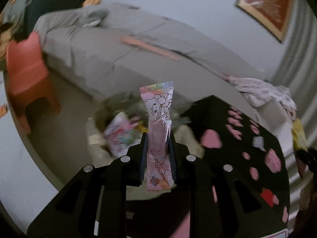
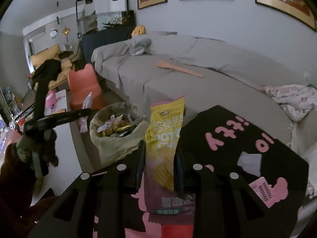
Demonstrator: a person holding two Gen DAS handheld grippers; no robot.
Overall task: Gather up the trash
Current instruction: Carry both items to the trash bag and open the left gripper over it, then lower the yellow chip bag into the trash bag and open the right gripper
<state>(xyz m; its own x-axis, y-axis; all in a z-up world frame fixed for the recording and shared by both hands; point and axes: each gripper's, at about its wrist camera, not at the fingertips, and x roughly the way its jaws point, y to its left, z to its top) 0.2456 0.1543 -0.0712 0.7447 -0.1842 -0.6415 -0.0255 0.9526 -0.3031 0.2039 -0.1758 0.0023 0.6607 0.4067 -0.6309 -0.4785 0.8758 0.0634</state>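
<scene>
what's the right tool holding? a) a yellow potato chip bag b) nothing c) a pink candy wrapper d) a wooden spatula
a: in the right wrist view the right tool is shut on the yellow potato chip bag, which stands up between its fingers, while the bin lined with a bag and full of wrappers sits just beyond.

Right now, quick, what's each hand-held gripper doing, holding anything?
Left hand-held gripper: closed on a pink candy wrapper.
Right hand-held gripper: closed on a yellow potato chip bag.
</scene>
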